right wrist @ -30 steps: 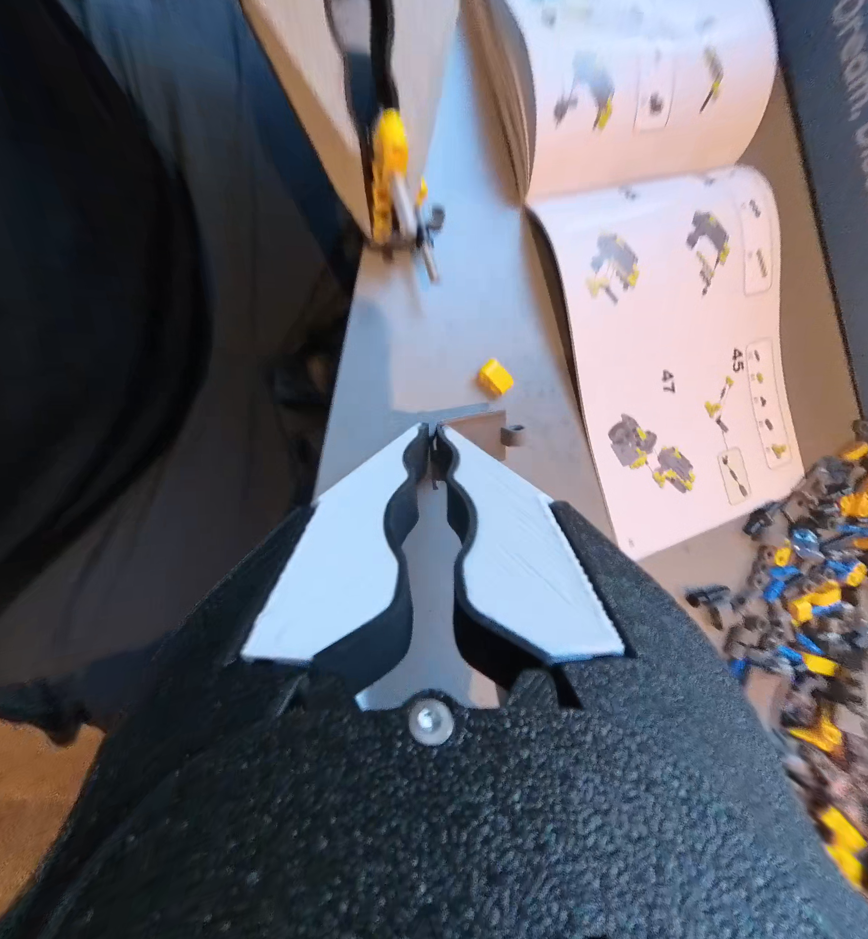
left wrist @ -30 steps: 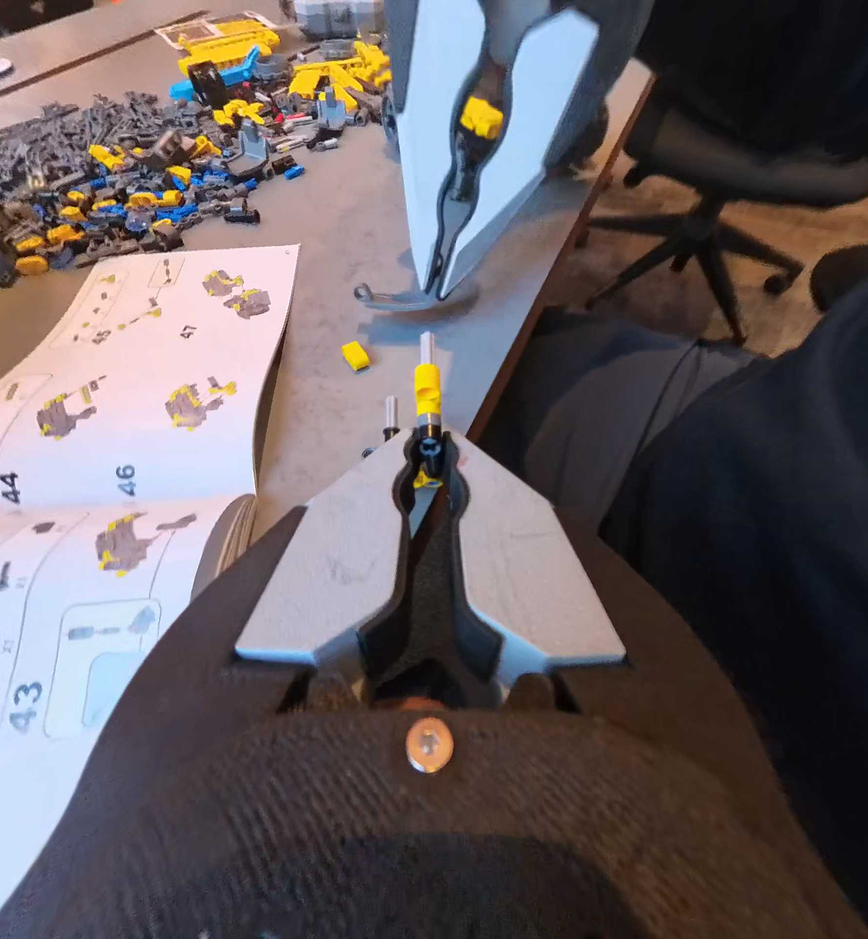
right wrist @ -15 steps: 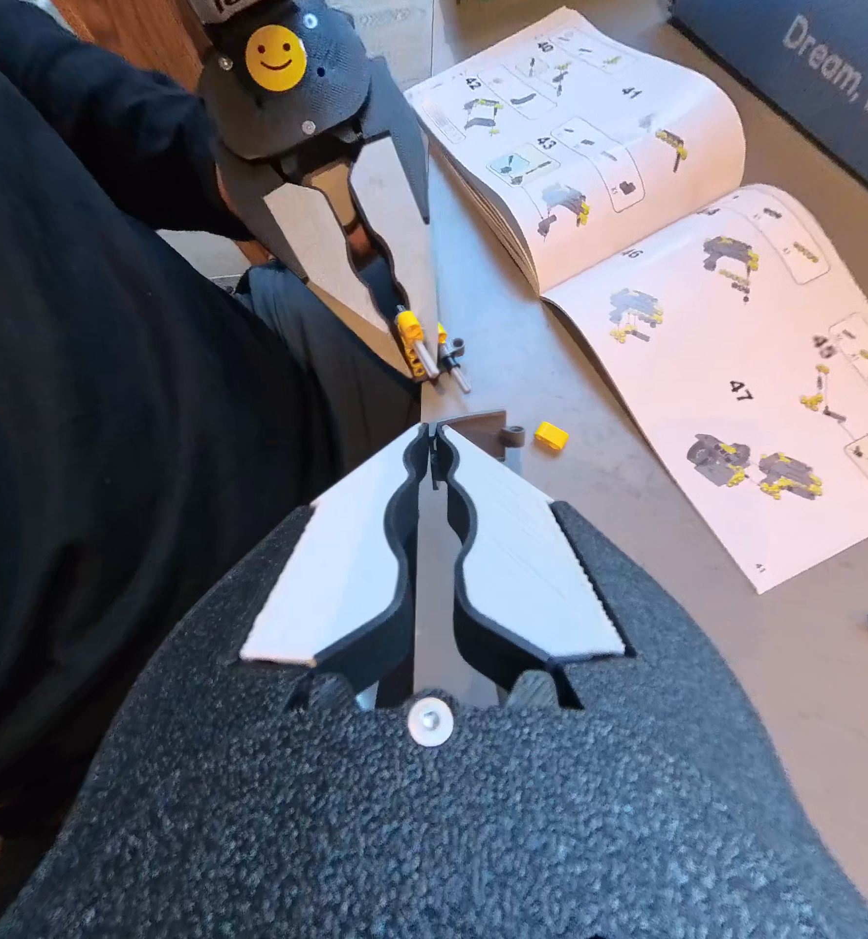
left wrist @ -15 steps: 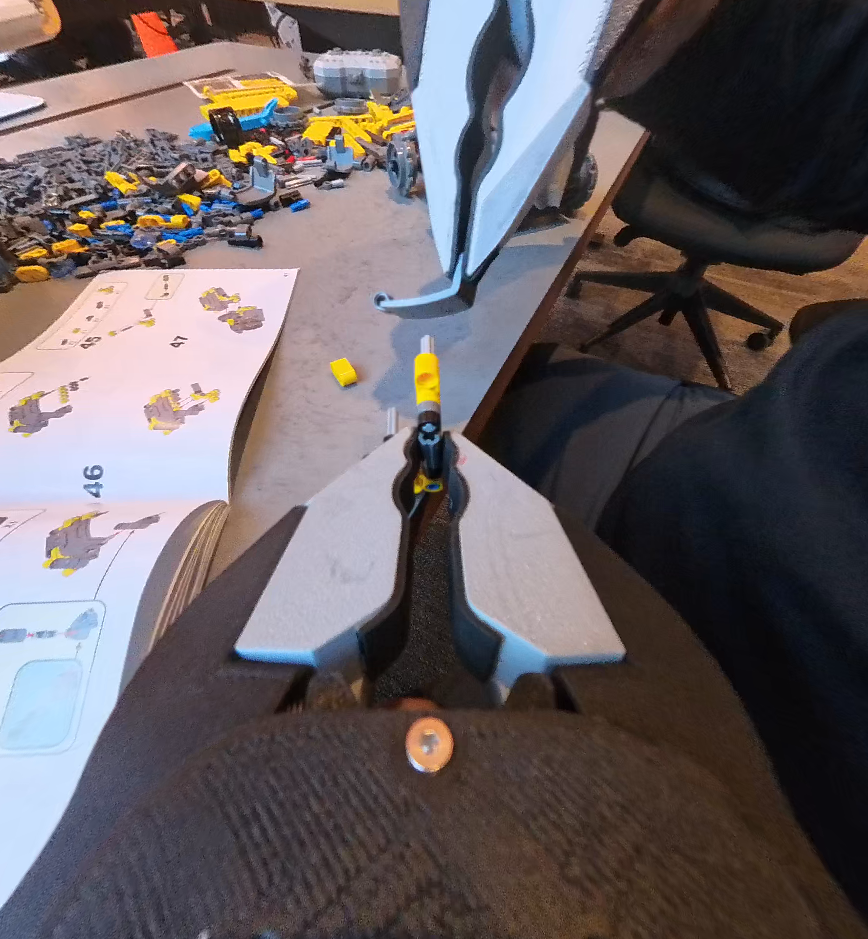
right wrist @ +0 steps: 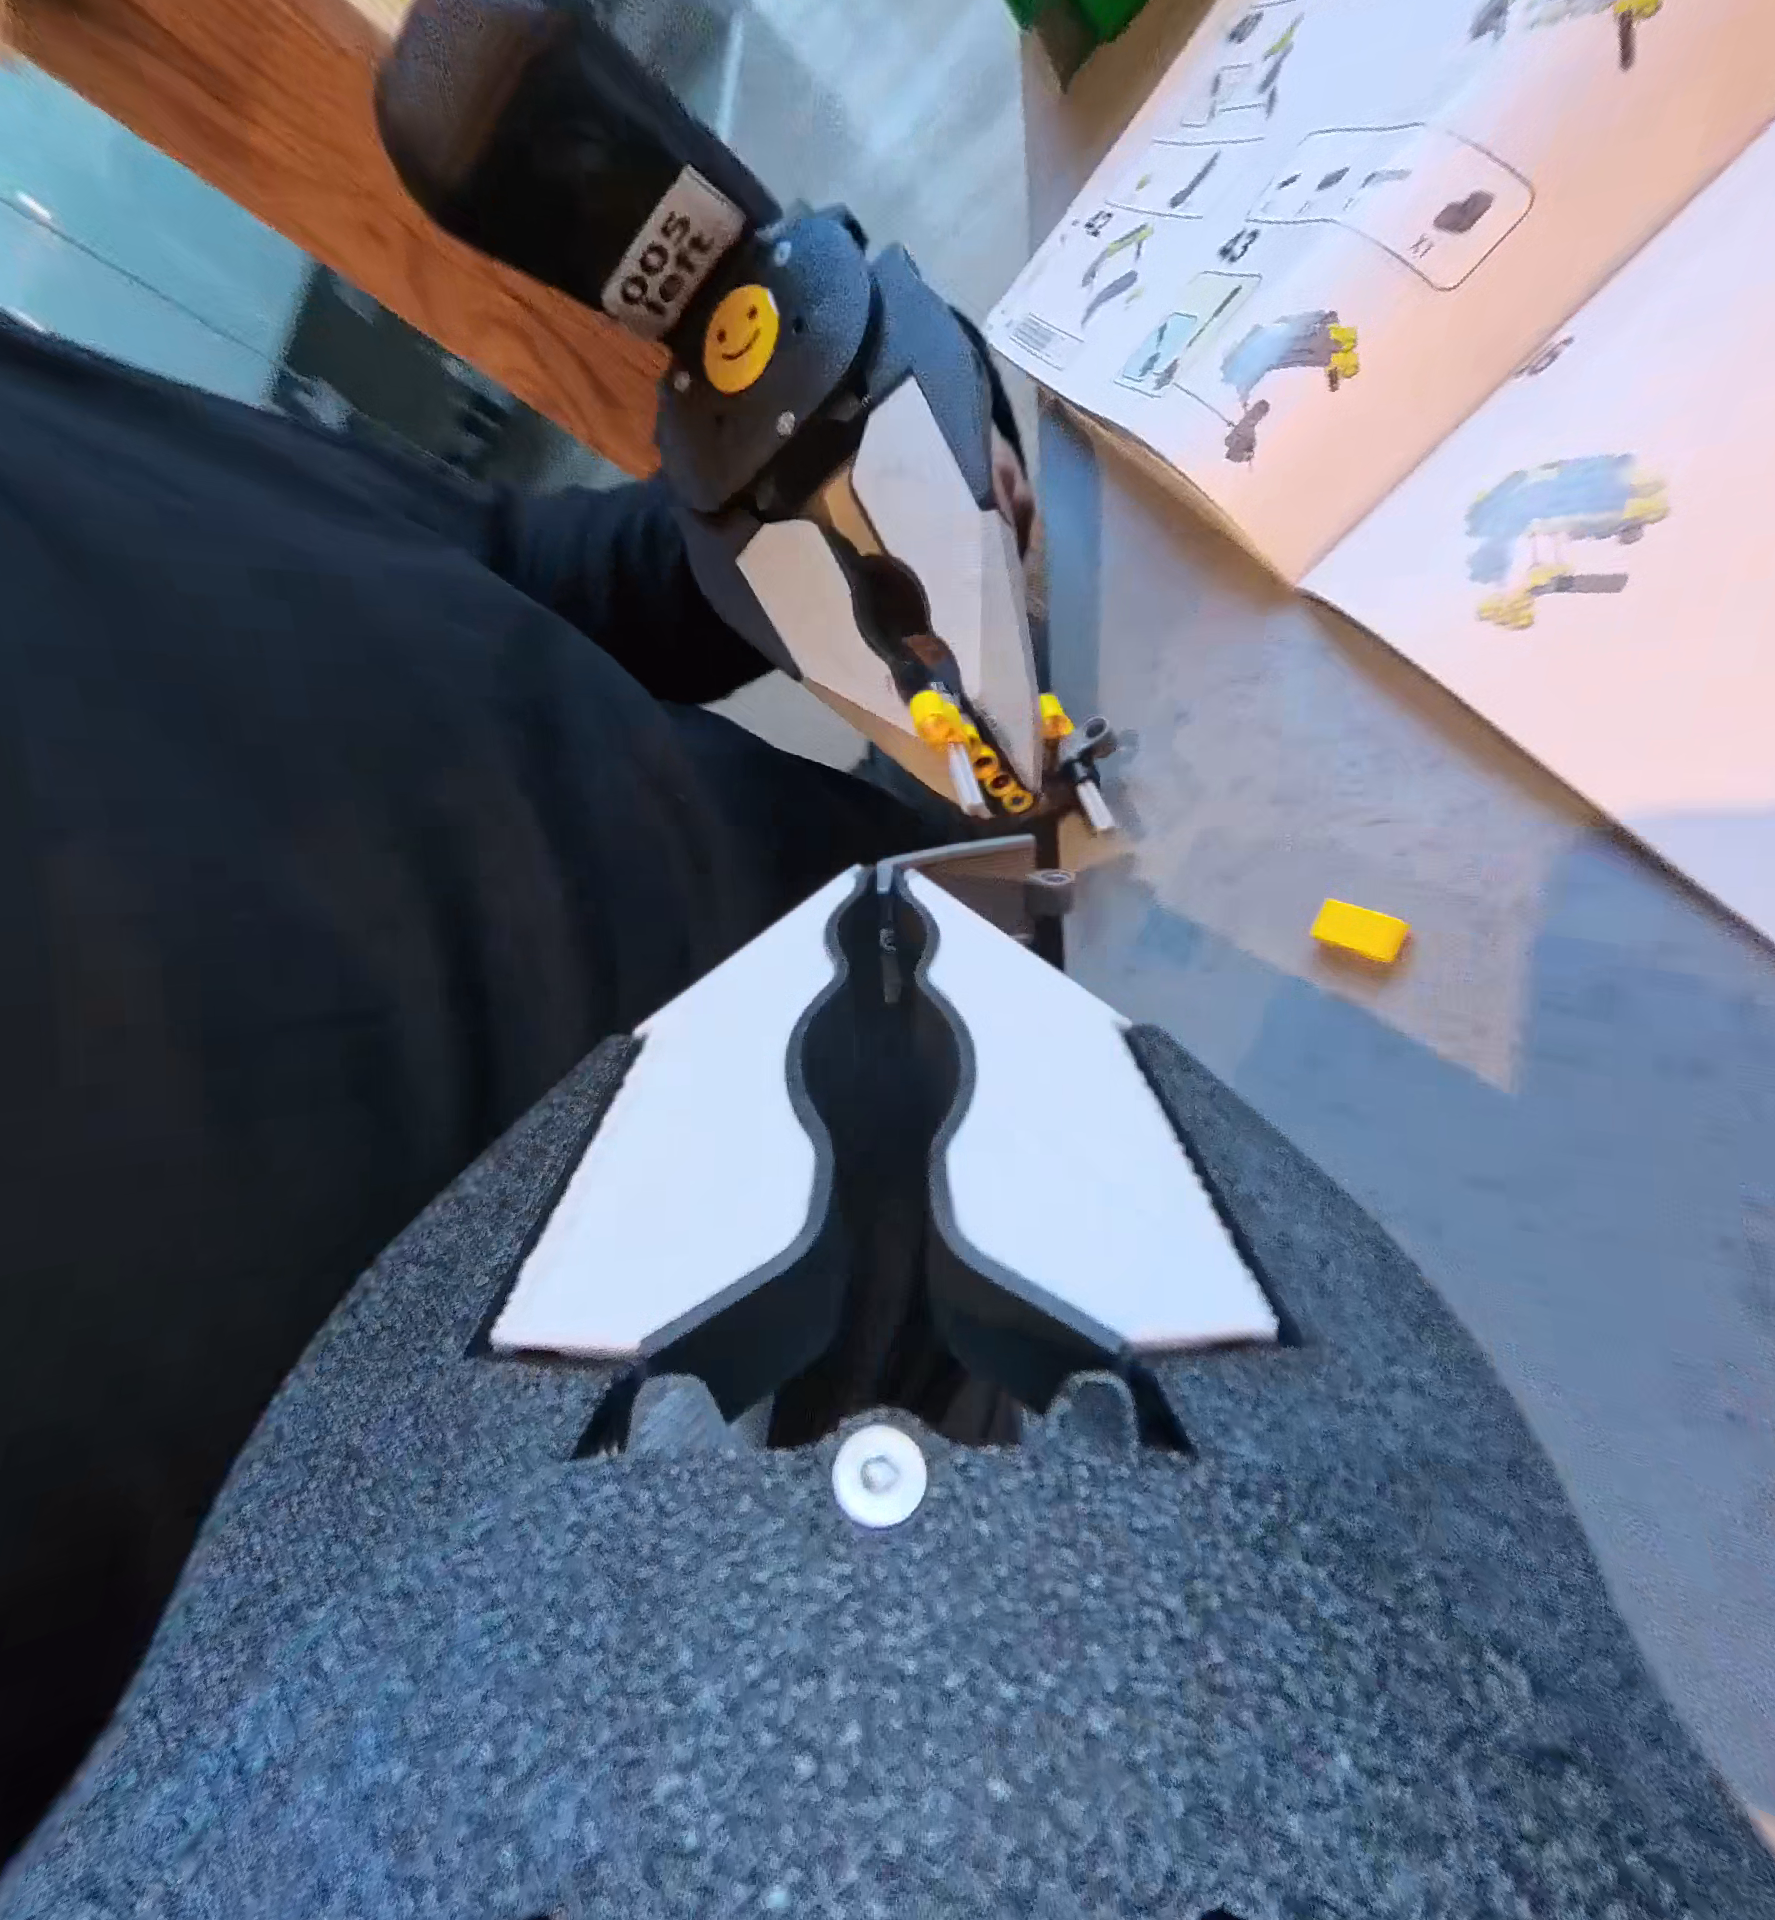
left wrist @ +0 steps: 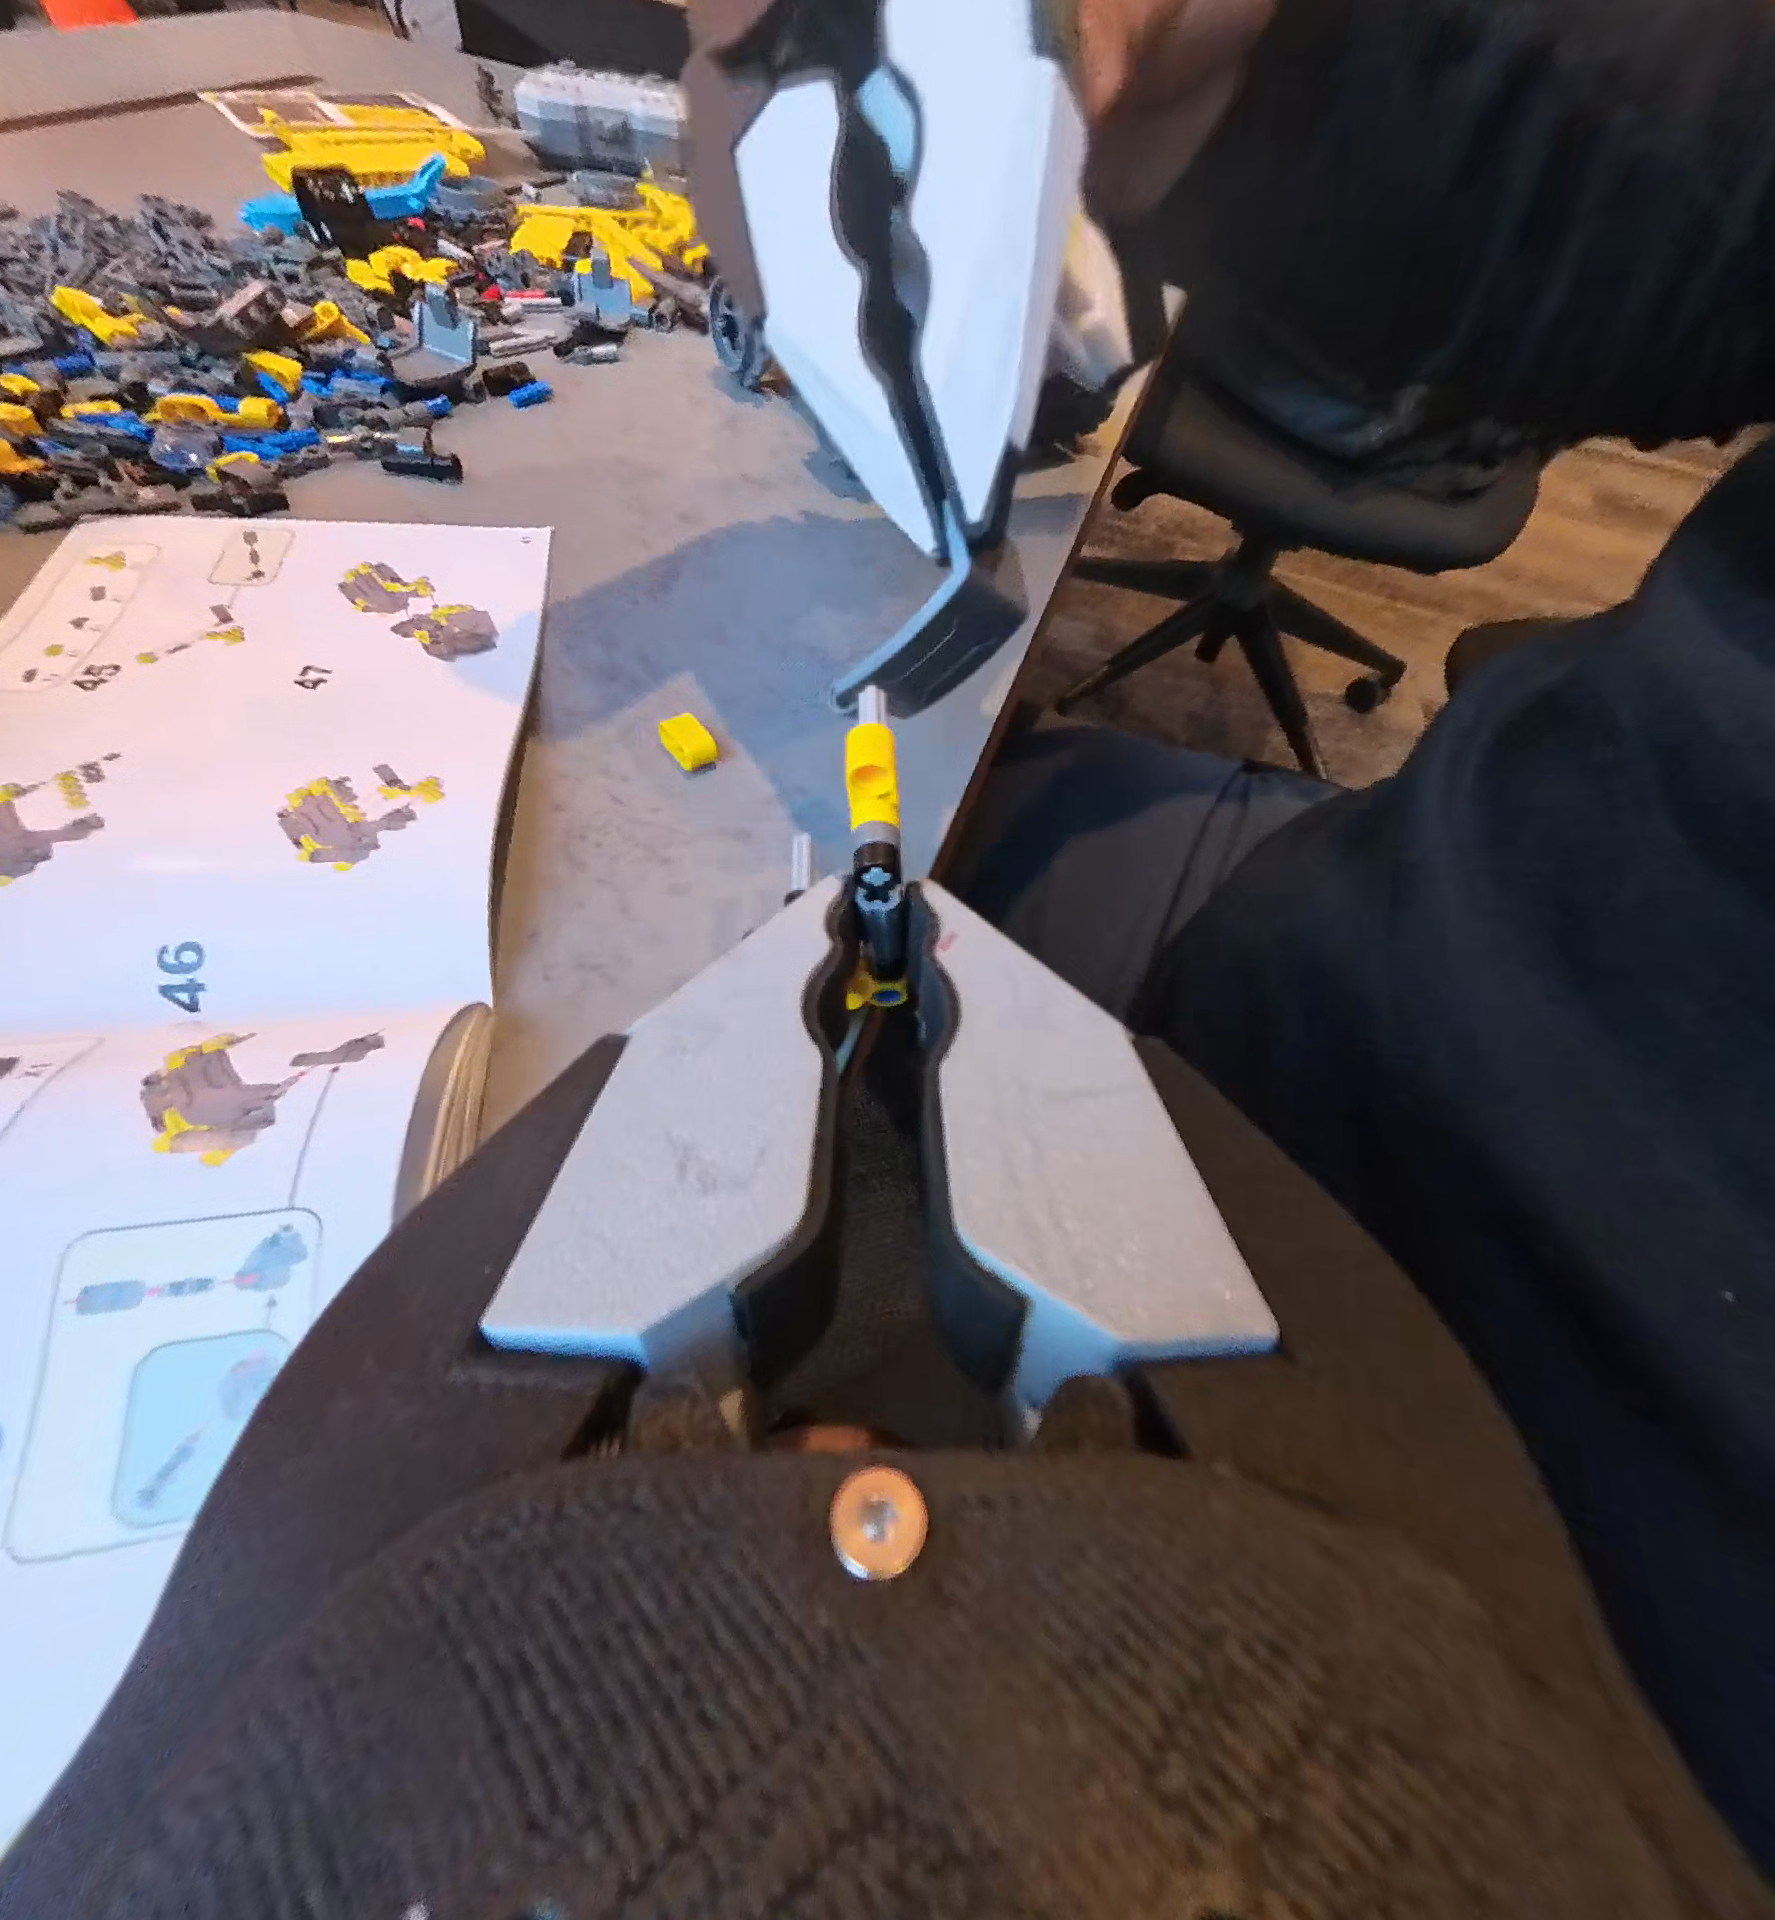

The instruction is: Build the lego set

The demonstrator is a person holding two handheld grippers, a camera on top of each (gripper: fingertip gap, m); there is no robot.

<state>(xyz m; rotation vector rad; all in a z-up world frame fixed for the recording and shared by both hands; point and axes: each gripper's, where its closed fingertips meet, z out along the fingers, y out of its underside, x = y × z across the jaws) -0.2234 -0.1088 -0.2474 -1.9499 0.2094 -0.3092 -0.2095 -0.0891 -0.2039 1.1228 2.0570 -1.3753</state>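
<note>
My left gripper is shut on a small brick assembly: a black connector, a grey axle and a yellow connector that stick out forward. It hangs over the table near its right edge. My right gripper is shut on a thin grey angled panel piece. In the left wrist view the right gripper points down from above, and the panel piece ends right at the axle's tip. In the right wrist view the left gripper and its yellow assembly lie just beyond the panel piece.
A small yellow brick and a loose grey axle with a black connector lie on the grey table. An open instruction booklet lies to the left, a pile of loose bricks behind. The table edge and an office chair are to the right. My hands' fingertips stand some 6 cm from each other.
My right gripper has carried the grey panel piece closer, from above the table to the tip of the axle in my left gripper. The left gripper has stayed shut and nearly still.
</note>
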